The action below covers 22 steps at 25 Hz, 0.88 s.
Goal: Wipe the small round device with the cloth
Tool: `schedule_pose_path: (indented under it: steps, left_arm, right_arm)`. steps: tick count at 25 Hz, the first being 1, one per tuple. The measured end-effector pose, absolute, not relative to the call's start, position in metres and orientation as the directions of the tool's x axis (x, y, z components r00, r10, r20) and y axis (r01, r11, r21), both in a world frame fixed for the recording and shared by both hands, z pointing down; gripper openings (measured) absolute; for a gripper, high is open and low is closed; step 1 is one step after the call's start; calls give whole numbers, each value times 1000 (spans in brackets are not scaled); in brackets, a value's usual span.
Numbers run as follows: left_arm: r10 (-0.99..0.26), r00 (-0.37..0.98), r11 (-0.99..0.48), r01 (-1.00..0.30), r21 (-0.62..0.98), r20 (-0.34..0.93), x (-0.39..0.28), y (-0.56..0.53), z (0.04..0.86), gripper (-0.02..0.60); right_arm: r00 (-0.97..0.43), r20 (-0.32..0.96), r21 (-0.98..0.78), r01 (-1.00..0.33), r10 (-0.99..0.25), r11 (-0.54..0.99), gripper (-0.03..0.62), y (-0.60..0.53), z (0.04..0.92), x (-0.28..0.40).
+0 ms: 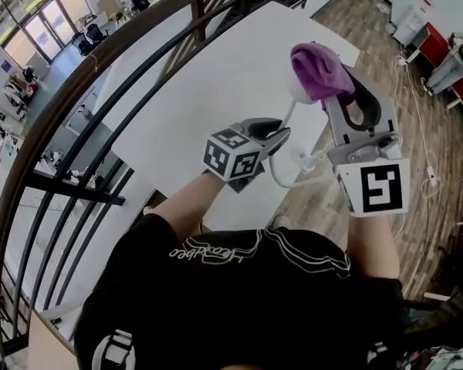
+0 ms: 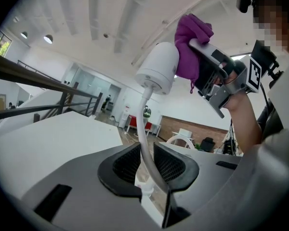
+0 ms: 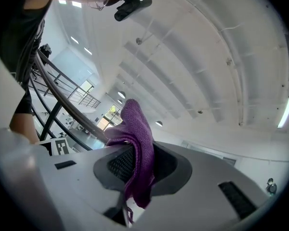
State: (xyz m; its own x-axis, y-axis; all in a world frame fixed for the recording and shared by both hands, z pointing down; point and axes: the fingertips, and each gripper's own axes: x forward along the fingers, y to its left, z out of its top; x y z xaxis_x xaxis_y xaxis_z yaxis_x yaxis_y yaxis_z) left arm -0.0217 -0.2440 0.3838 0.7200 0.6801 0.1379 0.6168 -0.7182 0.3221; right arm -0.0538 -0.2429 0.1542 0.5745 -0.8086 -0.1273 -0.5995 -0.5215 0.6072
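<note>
A small round white device [image 2: 159, 66] stands in the air on its stiff white cable [image 2: 143, 124]. My left gripper [image 2: 145, 160] is shut on that cable, which runs up between its black pads. In the head view the left gripper [image 1: 282, 136] is at the centre, with the device [image 1: 297, 91] just above it. My right gripper [image 1: 339, 87] is shut on a purple cloth [image 1: 316, 68]. The bunched cloth [image 2: 188, 42] presses on the right side of the device. In the right gripper view the cloth [image 3: 137, 134] hangs between the jaws and the device is hidden.
A white table [image 1: 216, 75] lies below both grippers. A dark curved railing [image 1: 100, 60] runs along its left side. The rest of the device's cable, with a connector [image 1: 309, 160], dangles over the wooden floor [image 1: 417, 153] at the right.
</note>
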Motion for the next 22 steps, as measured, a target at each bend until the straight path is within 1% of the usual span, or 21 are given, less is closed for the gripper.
schedule_pose_path:
  steps: [12, 16, 22]
  left_arm:
    - [676, 728, -716, 611, 337, 117, -21, -250, 391, 81]
    - [671, 733, -720, 606, 339, 115, -18, -246, 385, 81]
    - [662, 742, -726, 601, 334, 106, -18, -248, 388, 81]
  right_arm:
    - [579, -53, 652, -597, -813, -467, 66, -275, 191, -55]
    - [567, -36, 650, -612, -823, -450, 66, -273, 195, -54]
    - [548, 38, 623, -667, -836, -409, 66, -279, 227, -53]
